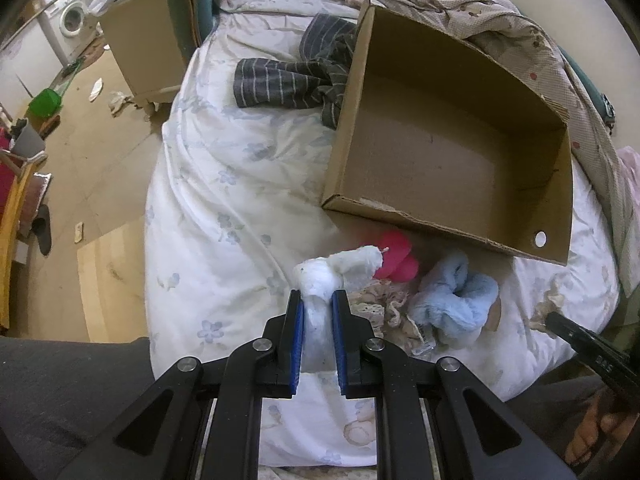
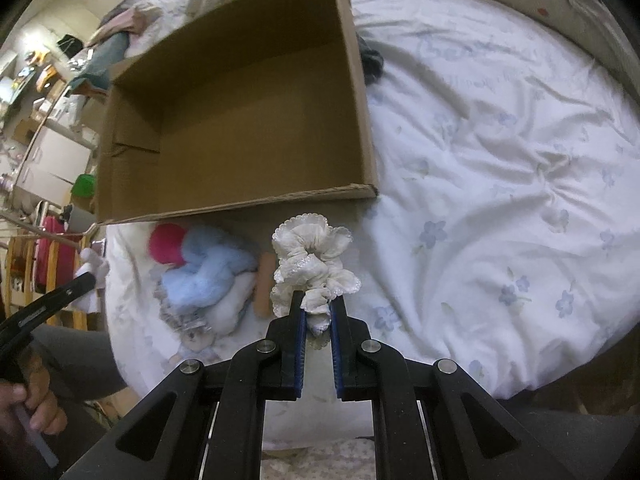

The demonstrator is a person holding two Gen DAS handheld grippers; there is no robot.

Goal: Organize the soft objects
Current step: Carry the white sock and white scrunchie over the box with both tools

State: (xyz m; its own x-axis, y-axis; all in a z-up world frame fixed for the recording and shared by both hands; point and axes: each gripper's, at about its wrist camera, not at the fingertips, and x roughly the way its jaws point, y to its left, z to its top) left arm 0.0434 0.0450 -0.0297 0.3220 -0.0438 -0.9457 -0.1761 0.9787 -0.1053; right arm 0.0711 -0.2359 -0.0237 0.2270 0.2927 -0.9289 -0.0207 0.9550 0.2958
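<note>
Right wrist view, lace scrunchie (image 2: 316,264) clamped, just before box rim (image 2: 256,202)

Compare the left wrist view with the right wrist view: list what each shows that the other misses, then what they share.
Left only: the left gripper, jaws shut on a white fluffy scrunchie; striped grey clothing beside the box; a washing machine.

Right only: the right gripper, jaws shut on a cream lace scrunchie, and a wide bare stretch of the bedsheet.

Both: the empty cardboard box, the blue scrunchie and the pink one.
</note>
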